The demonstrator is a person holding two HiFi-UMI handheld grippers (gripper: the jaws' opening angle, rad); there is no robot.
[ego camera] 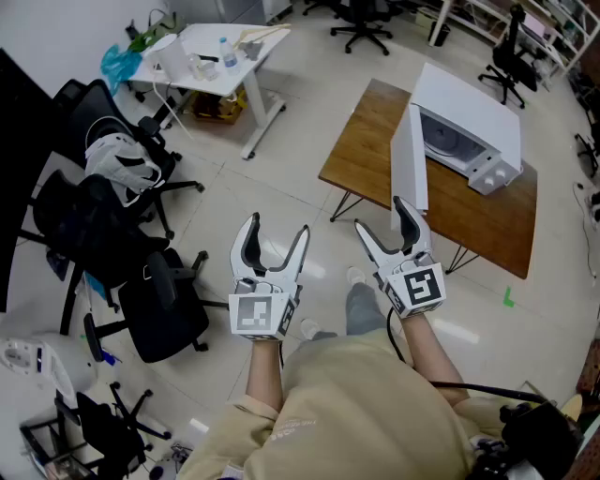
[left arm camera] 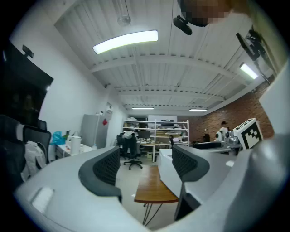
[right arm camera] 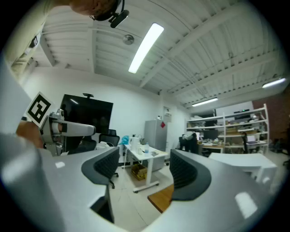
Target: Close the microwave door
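A white microwave stands on a wooden table at the upper right of the head view. Its door hangs open, swung out toward me. Both grippers hover in the air well short of the table, over the floor. My left gripper is open and holds nothing. My right gripper is open too, its tips just below the door's edge in that view. In the left gripper view the left gripper frames the table and the white door. The right gripper shows only the table's corner.
Black office chairs crowd the floor on my left. A white desk with bottles and clutter stands at the back left, also seen between the right jaws as the desk. More chairs and shelves lie beyond the table.
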